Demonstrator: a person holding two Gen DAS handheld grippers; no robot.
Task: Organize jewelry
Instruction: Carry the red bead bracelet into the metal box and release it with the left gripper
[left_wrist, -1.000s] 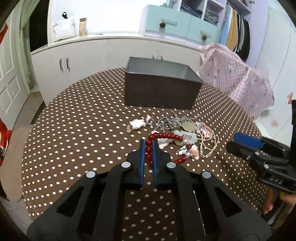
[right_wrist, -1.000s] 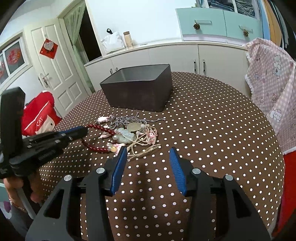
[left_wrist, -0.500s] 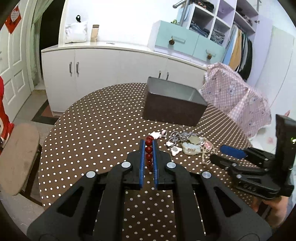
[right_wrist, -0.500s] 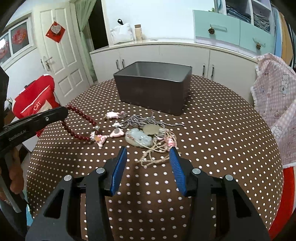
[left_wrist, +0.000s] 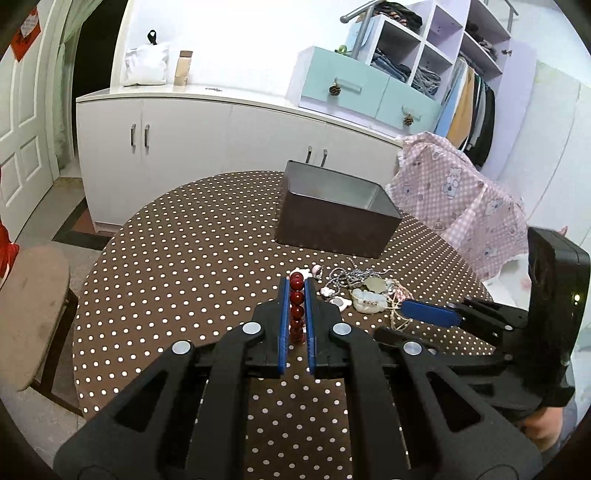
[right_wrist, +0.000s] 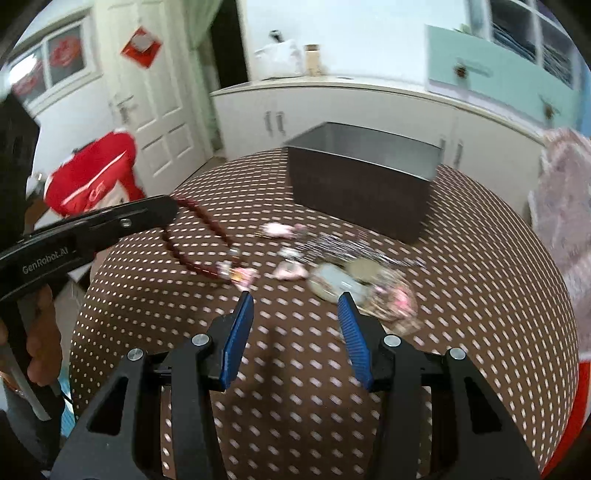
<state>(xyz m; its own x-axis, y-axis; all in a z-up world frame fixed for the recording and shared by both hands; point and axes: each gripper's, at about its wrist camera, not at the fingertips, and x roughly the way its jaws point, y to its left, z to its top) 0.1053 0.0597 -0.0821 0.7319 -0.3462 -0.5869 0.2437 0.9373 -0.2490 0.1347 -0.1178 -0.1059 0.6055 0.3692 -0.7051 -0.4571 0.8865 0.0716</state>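
My left gripper (left_wrist: 296, 284) is shut on a red bead bracelet (left_wrist: 296, 306) and holds it above the dotted table. In the right wrist view the bracelet (right_wrist: 199, 236) hangs in a loop from the left gripper (right_wrist: 168, 210). A pile of jewelry (left_wrist: 364, 295) lies on the table in front of an open dark brown box (left_wrist: 336, 221). My right gripper (right_wrist: 295, 299) is open and empty, hovering just short of the pile (right_wrist: 343, 273). It also shows at the right of the left wrist view (left_wrist: 428, 312).
The round table (left_wrist: 177, 258) has a brown cloth with white dots. A stool (left_wrist: 29, 314) stands at its left edge. A pink checked cloth (left_wrist: 461, 199) hangs over a chair at the right. White cabinets (left_wrist: 184, 147) run behind.
My left gripper has lifted the red bracelet up off the pile and drawn it back to the left. The right gripper has shifted left; its view is blurred by motion.
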